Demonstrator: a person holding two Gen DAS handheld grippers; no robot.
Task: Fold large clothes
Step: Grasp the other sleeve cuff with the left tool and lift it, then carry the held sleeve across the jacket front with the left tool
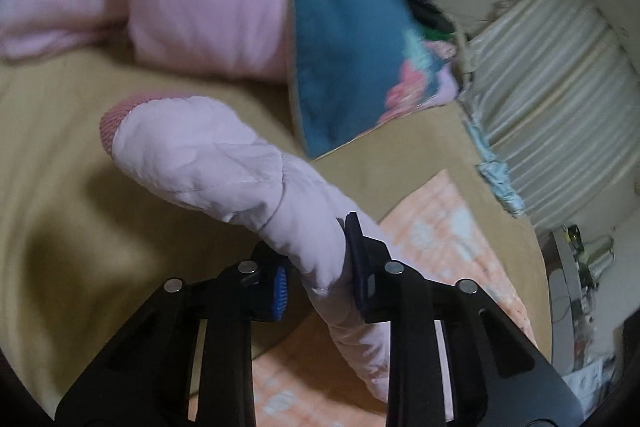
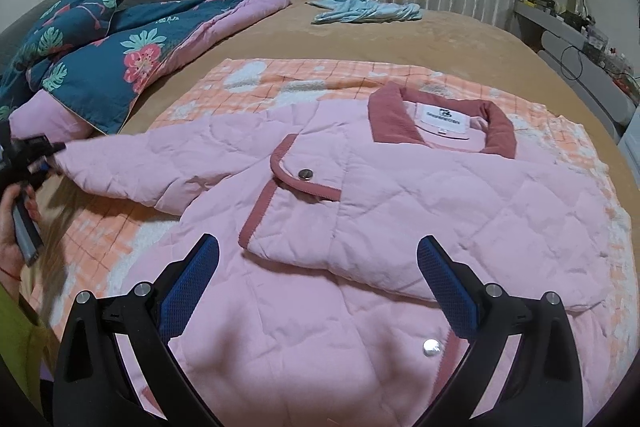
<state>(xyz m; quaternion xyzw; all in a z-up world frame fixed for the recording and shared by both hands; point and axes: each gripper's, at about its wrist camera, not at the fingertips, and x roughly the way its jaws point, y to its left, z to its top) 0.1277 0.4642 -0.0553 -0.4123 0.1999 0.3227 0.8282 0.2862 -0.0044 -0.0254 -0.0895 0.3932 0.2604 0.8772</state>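
The pink quilted jacket [image 2: 360, 227] is lying front-up on an orange checked blanket [image 2: 304, 75] spread over the bed [image 2: 460, 27], collar toward the far edge. The left tongs [image 1: 316, 267] are clamping the jacket's sleeve [image 1: 224, 163] (cuff end hanging free beyond the grip) out past the blanket's left side. The right tongs [image 2: 318, 283] are hovering with jaws apart over the jacket's lower front, gripping nothing. Judged step: folding the sleeve inward. The next move calls for carrying it across the chest and laying it flat.
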